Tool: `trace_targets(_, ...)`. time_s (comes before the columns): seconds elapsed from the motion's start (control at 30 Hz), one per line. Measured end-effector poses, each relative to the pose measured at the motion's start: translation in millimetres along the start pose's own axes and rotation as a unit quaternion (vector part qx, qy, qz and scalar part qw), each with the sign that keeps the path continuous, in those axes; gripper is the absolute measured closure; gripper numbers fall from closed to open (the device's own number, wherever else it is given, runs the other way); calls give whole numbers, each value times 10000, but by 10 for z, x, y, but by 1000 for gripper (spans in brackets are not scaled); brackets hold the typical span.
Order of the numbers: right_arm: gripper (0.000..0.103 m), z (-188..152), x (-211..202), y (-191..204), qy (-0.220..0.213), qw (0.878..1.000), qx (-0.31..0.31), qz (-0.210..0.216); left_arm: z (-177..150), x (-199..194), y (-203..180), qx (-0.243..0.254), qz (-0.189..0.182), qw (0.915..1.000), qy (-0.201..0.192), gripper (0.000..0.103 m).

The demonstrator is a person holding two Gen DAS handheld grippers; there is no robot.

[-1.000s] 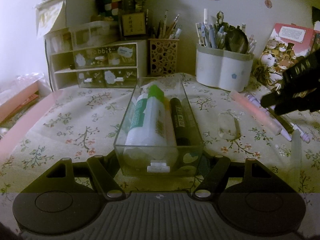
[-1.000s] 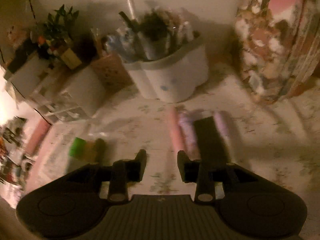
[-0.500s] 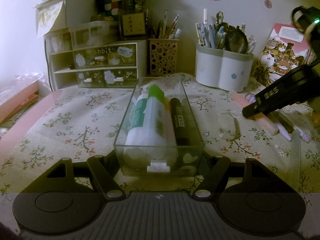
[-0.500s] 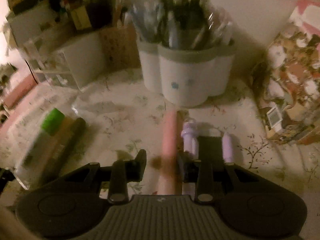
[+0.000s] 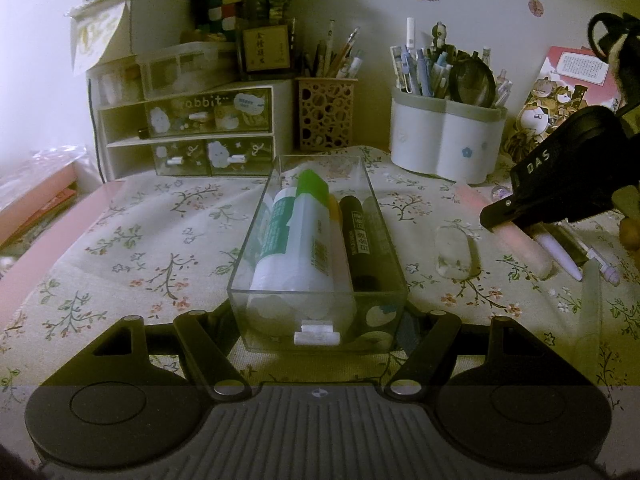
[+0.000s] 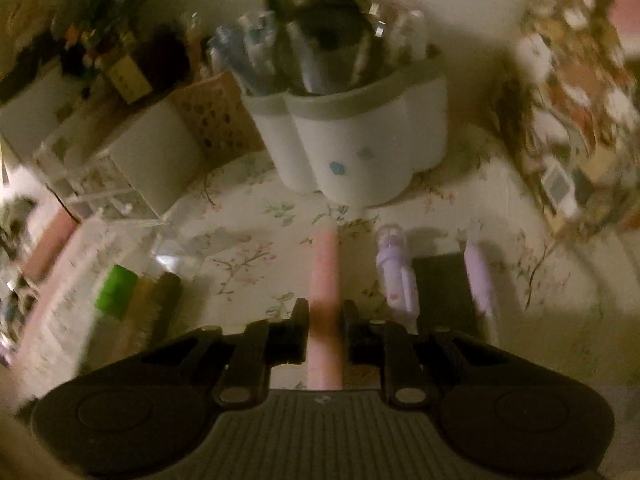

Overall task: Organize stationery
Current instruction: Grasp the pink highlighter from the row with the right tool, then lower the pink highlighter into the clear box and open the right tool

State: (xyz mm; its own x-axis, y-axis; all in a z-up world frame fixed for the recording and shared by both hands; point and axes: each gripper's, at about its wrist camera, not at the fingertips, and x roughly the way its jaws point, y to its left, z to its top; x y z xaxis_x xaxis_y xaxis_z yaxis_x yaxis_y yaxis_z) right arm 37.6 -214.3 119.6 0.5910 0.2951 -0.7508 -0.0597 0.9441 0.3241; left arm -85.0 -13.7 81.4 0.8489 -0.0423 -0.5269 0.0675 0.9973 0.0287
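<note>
Right wrist: slim pale-pink pen (image 6: pixel 324 300) between gripper (image 6: pixel 325 318) fingers

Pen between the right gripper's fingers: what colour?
Pale pink pen, seen best in the right wrist view.

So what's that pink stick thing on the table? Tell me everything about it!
The pink stick is a long, thin, pale pink tube, maybe a pen, though the view is too blurry to tell. It lies flat on the flowery tablecloth, pointing toward the white pen pot. The right gripper has one finger on each side of it, close but not clearly squeezing. Purple pens lie beside it, to its right.
</note>
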Motion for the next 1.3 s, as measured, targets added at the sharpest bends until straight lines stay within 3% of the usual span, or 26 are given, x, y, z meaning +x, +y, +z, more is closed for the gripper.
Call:
trace_targets(0.33, 84, -110, -141, -99, 40, 9864, 1346, 947, 2, -1, -2, -4, -2, 10000, 2, 31)
trace_targets(0.67, 84, -176, -141, 33, 114, 9809, 1560, 1158, 4, -3, -1, -5, -4, 10000, 3, 31)
trace_targets(0.83, 84, -176, -103, 135, 99, 9851, 1397, 1001, 5, -4, 0, -7, -11, 10000, 5, 31)
trace_targets(1.3, 84, -119, -190, 402, 6, 9801, 1373, 1431, 7, -7, -1, -12, -13, 10000, 8, 31)
